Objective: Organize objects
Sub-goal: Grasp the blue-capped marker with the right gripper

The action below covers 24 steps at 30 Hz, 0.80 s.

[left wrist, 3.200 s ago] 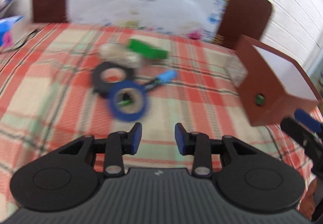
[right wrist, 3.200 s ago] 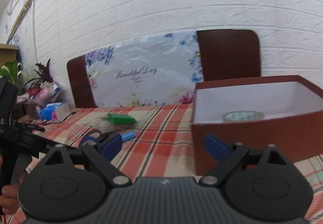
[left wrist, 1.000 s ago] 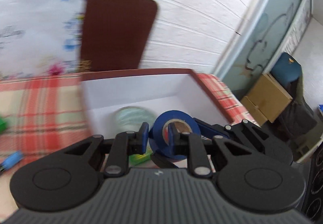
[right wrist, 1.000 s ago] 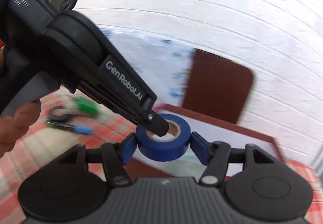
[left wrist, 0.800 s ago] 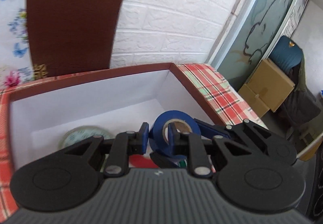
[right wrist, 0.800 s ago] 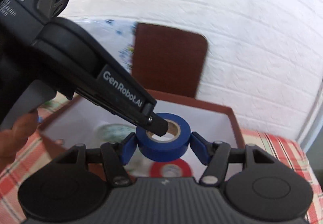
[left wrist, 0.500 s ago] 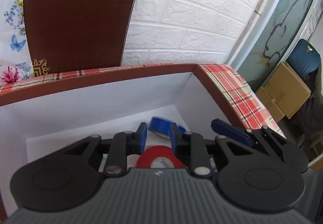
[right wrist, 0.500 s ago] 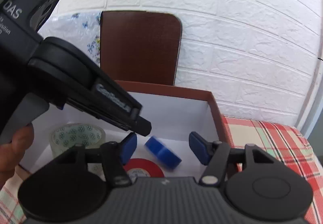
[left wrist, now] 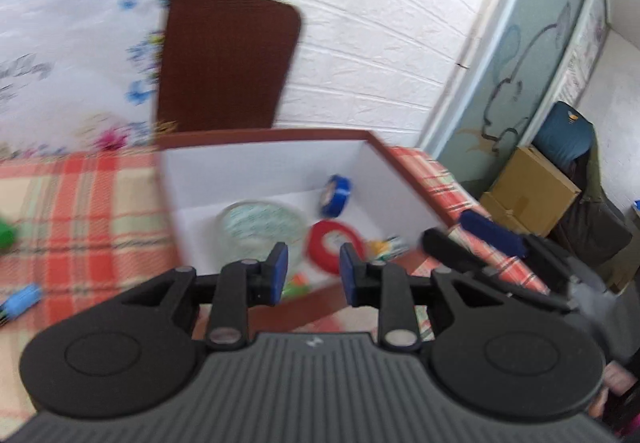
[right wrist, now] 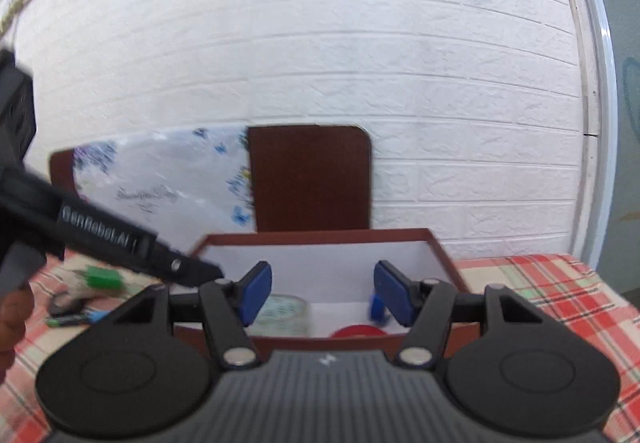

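Note:
The brown box (left wrist: 280, 133) with a white inside holds the blue tape roll (left wrist: 335, 195), standing on edge near its far right corner. A red tape roll (left wrist: 334, 243) and a clear patterned roll (left wrist: 260, 227) lie beside it. My left gripper (left wrist: 312, 275) hovers over the box's near wall, its jaws opening with nothing between them. My right gripper (right wrist: 324, 293) faces the box (right wrist: 320, 237) from the front, open and empty, with the blue roll (right wrist: 376, 307) behind its right pad. Its blue-padded fingers (left wrist: 492, 233) show at the right of the left wrist view.
On the plaid tablecloth (right wrist: 540, 283) left of the box lie a green object (right wrist: 102, 277), a black tape ring (right wrist: 64, 303) and a blue-capped marker (right wrist: 76, 319). Brown chair backs (right wrist: 312, 179) and a floral sheet (right wrist: 160, 187) stand against the brick wall. Cardboard boxes (left wrist: 532, 195) sit beyond the table's right edge.
The blue tape roll, gripped by both grippers above the box a second ago, has dropped into the box. Both grippers have drawn back, and the left jaws have parted.

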{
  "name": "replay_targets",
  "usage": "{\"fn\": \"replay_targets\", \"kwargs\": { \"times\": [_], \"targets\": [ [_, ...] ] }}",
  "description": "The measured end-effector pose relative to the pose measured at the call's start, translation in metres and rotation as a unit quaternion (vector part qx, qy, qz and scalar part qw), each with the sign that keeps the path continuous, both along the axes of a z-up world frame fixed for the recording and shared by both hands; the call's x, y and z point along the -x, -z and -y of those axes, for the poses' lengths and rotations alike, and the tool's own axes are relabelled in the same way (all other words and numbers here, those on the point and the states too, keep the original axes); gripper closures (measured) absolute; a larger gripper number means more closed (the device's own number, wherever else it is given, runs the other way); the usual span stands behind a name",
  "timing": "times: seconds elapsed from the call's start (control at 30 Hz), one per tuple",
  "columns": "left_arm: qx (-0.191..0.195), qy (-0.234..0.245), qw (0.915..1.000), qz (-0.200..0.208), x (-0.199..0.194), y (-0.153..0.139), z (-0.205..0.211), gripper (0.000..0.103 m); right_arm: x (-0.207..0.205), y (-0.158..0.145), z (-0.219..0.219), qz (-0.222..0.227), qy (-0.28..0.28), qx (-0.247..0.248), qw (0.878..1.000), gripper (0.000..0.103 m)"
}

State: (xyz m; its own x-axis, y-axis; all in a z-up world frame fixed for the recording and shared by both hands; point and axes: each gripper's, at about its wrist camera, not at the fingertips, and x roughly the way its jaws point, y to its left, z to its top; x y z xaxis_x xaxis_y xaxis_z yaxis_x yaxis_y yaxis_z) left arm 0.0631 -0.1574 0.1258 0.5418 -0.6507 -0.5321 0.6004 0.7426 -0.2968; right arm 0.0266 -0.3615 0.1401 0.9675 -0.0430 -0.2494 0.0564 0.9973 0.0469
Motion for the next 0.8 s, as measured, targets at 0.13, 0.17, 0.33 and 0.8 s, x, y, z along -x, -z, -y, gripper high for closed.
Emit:
{"fn": "replay_targets", "kwargs": {
  "times": [0.13, 0.17, 0.33, 0.8],
  "targets": [
    [-0.024, -0.072, 0.9970, -0.016, 0.003, 0.023, -0.076, 0.073, -0.007, 0.004, -0.044, -0.018, -0.076, -0.013, 0.997, 0.044],
    [-0.033, -0.100, 0.9943, -0.019, 0.003, 0.032, -0.095, 0.073, -0.012, 0.008, -0.061, -0.029, -0.098, -0.005, 0.995, 0.044],
    [-0.057, -0.221, 0.9696, -0.089, -0.008, 0.081, -0.178, 0.073, -0.056, 0.040, -0.143, -0.103, -0.203, 0.035, 0.973, 0.044],
    [0.024, -0.234, 0.9617, -0.141, -0.010, 0.107, -0.253, 0.069, -0.210, 0.099, -0.282, -0.232, -0.376, 0.175, 0.880, 0.032]
  ]
}}
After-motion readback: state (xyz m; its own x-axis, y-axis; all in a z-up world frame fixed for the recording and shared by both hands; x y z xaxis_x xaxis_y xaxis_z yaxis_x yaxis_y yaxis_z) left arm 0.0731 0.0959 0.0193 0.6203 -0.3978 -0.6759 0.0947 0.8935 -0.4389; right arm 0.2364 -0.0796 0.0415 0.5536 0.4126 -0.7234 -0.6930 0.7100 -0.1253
